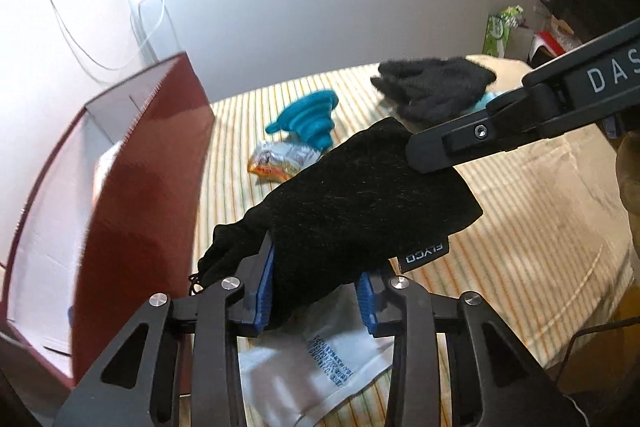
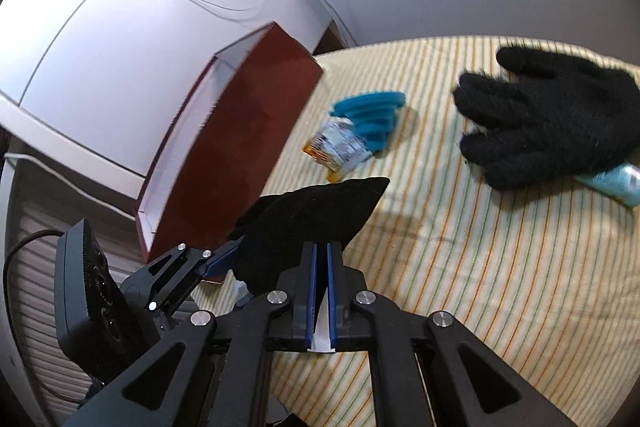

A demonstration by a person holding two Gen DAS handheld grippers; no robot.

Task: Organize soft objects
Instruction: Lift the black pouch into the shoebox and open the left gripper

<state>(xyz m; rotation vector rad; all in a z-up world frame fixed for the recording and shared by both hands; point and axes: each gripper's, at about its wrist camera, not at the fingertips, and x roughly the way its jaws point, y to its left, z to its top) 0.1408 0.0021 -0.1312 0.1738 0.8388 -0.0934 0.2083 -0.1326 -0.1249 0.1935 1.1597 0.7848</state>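
Observation:
A black cloth pouch [image 1: 352, 203] hangs in the air over the striped cloth, held at both ends. My left gripper [image 1: 320, 291] is shut on its gathered end; that gripper also shows in the right wrist view [image 2: 224, 259]. My right gripper [image 2: 322, 263] is shut on the pouch's [image 2: 308, 219] other corner, and its finger shows in the left wrist view [image 1: 472, 139]. A fuzzy black glove [image 2: 552, 119] lies flat at the far right, also seen in the left wrist view [image 1: 432, 91].
A dark red open box [image 1: 132, 195] [image 2: 236, 147] stands at the left. A teal collapsible funnel [image 2: 372, 115] and a snack packet [image 2: 340, 147] lie mid-table. A pale blue tube [image 2: 616, 183] sticks out under the glove. A white printed bag [image 1: 316, 367] lies below the pouch.

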